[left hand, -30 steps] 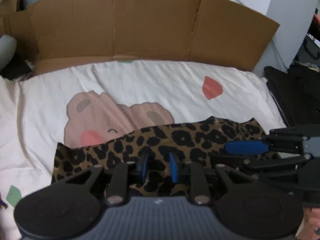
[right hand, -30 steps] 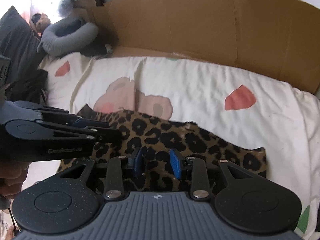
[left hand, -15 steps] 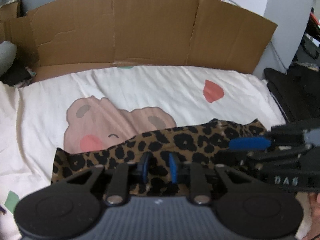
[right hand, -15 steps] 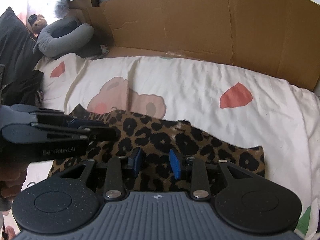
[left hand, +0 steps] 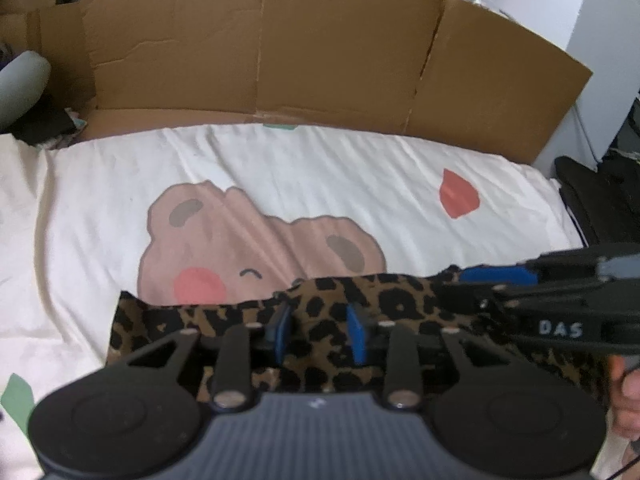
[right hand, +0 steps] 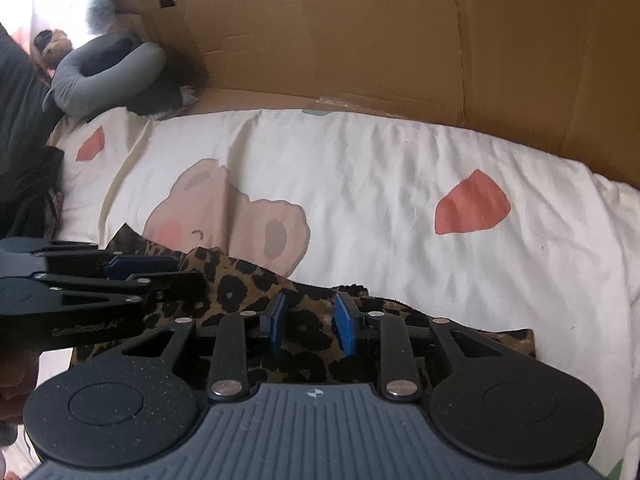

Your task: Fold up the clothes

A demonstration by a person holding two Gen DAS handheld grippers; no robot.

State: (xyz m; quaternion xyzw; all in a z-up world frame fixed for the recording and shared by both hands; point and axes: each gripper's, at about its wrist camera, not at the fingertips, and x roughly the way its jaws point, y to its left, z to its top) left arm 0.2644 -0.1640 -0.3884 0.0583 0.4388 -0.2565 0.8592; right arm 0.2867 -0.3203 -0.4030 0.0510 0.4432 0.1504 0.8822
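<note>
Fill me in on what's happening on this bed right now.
A person is folding a leopard-print garment that lies on a white cartoon-print sheet, with a handheld tool in each hand. The left tool and right tool both sit low over the garment's near part, side by side, with the fabric between their blue pads. The right tool's jaws have just been closing. Whether either one actually pinches the cloth is hard to tell. A cardboard sheet stands behind the bed.

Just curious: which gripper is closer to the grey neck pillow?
Left. The left gripper is over the end of the leopard cloth toward the pillow; the right gripper is over its farther end. Left jaws just opened, right closed; cloth shows between both.
</note>
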